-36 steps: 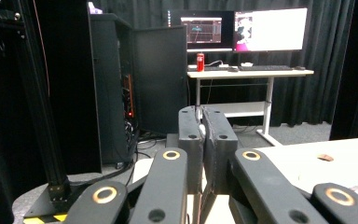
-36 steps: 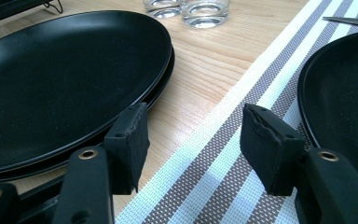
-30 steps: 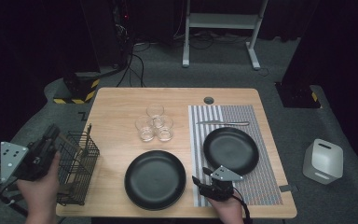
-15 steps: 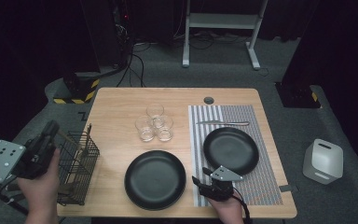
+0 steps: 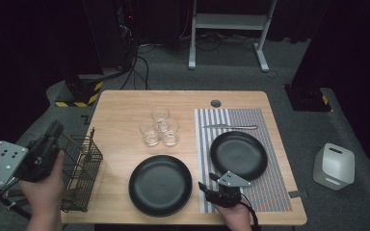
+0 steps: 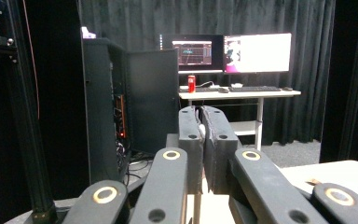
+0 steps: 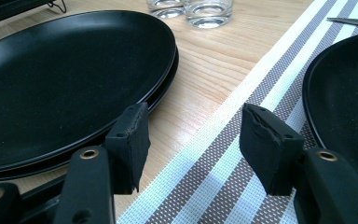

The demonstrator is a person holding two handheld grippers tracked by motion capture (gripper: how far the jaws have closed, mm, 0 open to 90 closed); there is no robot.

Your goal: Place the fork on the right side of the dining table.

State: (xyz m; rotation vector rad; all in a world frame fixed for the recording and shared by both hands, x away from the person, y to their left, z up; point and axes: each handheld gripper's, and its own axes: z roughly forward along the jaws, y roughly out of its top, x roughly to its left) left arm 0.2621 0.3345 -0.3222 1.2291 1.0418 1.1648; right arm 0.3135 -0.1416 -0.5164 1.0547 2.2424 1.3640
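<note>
Dark curtains and a desk with two lit monitors (image 6: 233, 52) stand beyond the light wooden table (image 5: 125, 115). My left gripper (image 6: 201, 122) sits off the table's left edge beside the black wire basket (image 5: 83, 166), aimed level at the room, its jaws pressed together on nothing. My right gripper (image 7: 193, 140) rests low at the near edge, jaws spread and empty over the striped woven placemat (image 7: 223, 140). Left of it lies the large black round plate (image 7: 65, 74), resting on the bare wood; right of it, the second black plate (image 7: 349, 93) on the mat. Three clear glass tumblers (image 5: 160, 127) cluster further back.
</note>
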